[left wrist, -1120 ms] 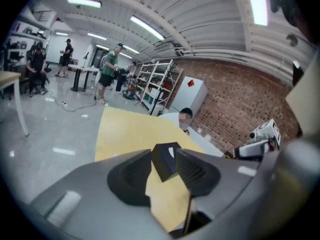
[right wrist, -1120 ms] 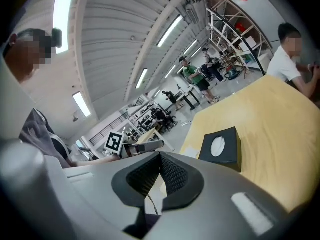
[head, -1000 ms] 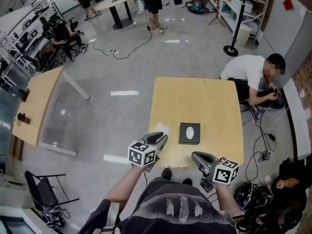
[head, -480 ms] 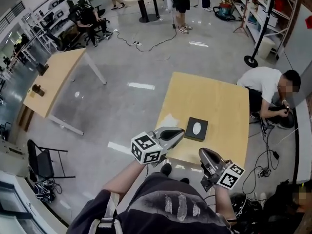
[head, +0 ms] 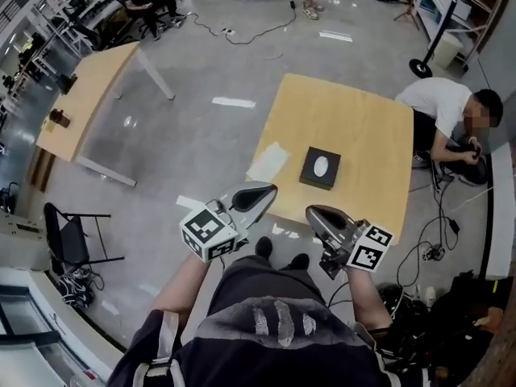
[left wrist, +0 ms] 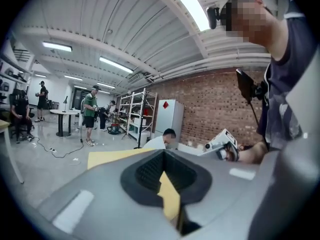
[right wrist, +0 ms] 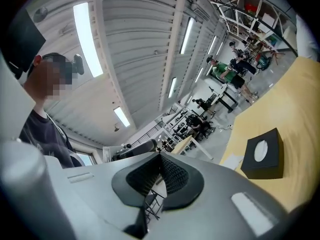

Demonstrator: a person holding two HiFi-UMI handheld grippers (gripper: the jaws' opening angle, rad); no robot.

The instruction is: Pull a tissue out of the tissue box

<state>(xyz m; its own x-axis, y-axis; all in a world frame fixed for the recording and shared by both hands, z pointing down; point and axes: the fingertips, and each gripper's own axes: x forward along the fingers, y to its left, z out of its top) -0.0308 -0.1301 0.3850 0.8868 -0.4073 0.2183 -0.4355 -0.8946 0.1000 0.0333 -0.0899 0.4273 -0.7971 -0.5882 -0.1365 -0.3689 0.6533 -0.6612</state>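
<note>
A black tissue box (head: 320,168) with a white oval opening stands on the light wooden table (head: 363,127), near its front half. To its left a white tissue (head: 268,161) lies flat at the table's left edge. Both grippers hang short of the table's near edge, above the floor and my legs. The left gripper (head: 262,192) is shut with nothing between its jaws. The right gripper (head: 316,214) is shut and empty too. The right gripper view shows the box (right wrist: 262,154) and the tissue (right wrist: 232,160) well ahead. The left gripper (left wrist: 163,158) looks over the table (left wrist: 112,157).
A person in a white shirt (head: 439,107) crouches at the table's far right side. A second wooden table (head: 89,95) stands to the left across the grey floor. A folding chair (head: 72,240) is at lower left, and cables (head: 431,252) trail at right.
Both grippers have drawn back from the table's near edge toward my body and risen. The left one has left the tissue's side. Tissue and box lie unmoved.
</note>
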